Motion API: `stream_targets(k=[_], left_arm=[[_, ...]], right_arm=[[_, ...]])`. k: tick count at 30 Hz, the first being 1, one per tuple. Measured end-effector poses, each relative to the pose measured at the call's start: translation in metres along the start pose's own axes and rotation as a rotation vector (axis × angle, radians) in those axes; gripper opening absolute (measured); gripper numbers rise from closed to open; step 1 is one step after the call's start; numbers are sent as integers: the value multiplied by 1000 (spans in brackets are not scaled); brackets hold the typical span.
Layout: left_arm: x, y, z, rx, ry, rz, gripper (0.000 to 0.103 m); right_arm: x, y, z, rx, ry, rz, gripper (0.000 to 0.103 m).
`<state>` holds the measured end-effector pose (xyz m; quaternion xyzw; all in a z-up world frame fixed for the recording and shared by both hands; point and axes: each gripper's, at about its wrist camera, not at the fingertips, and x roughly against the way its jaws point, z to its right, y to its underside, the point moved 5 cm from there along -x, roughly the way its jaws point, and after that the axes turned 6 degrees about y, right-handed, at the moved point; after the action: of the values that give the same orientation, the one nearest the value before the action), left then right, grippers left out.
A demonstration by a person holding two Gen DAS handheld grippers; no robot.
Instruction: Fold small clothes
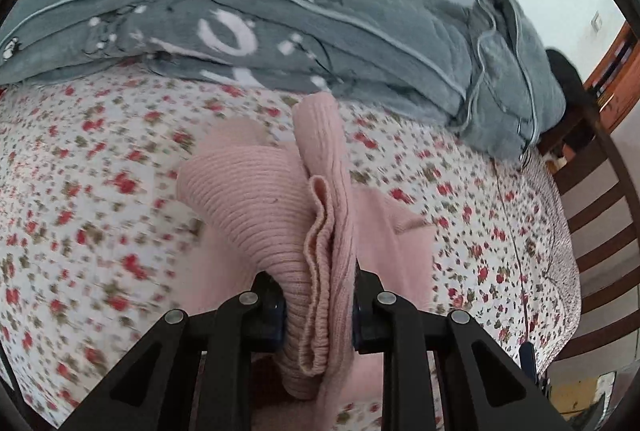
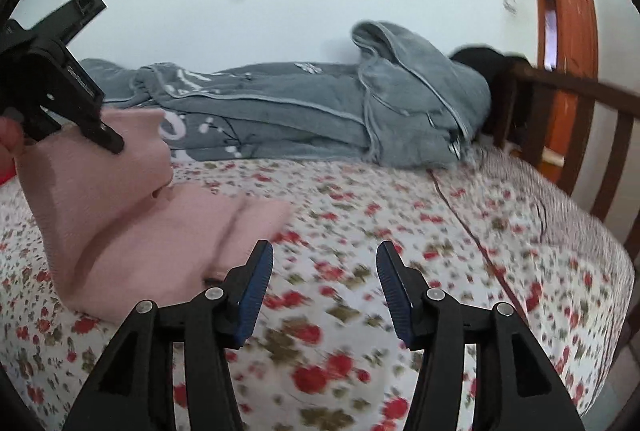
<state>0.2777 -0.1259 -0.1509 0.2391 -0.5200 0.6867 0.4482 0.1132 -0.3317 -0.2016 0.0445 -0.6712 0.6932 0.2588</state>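
Observation:
A pink ribbed knit garment hangs bunched over the floral bedsheet. My left gripper is shut on a thick fold of it, and the cloth fills the gap between the pads. In the right wrist view the same pink garment drapes from the raised left gripper down onto the bed at the left. My right gripper stands open over the bare sheet to the right of the garment, with nothing between its blue pads.
A grey fleece blanket with white print lies heaped along the far side of the bed by the wall. A dark wooden slatted bed rail bounds the right side. An orange door stands beyond it.

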Motion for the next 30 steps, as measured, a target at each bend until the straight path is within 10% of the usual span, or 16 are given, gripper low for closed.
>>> stream_targets(k=[5, 12, 23, 30], left_arm=[[-45, 20, 42, -45, -29, -71, 24], [-23, 33, 50, -37, 323, -109, 37], [27, 32, -64, -36, 94, 44, 43], [28, 57, -132, -34, 73, 81, 43]], right_arm=[[-2, 4, 18, -32, 1, 4, 53], [-7, 3, 14, -87, -80, -43, 53], [-21, -26, -25, -375, -351, -157, 60], [-35, -44, -72, -360, -490, -236, 66]])
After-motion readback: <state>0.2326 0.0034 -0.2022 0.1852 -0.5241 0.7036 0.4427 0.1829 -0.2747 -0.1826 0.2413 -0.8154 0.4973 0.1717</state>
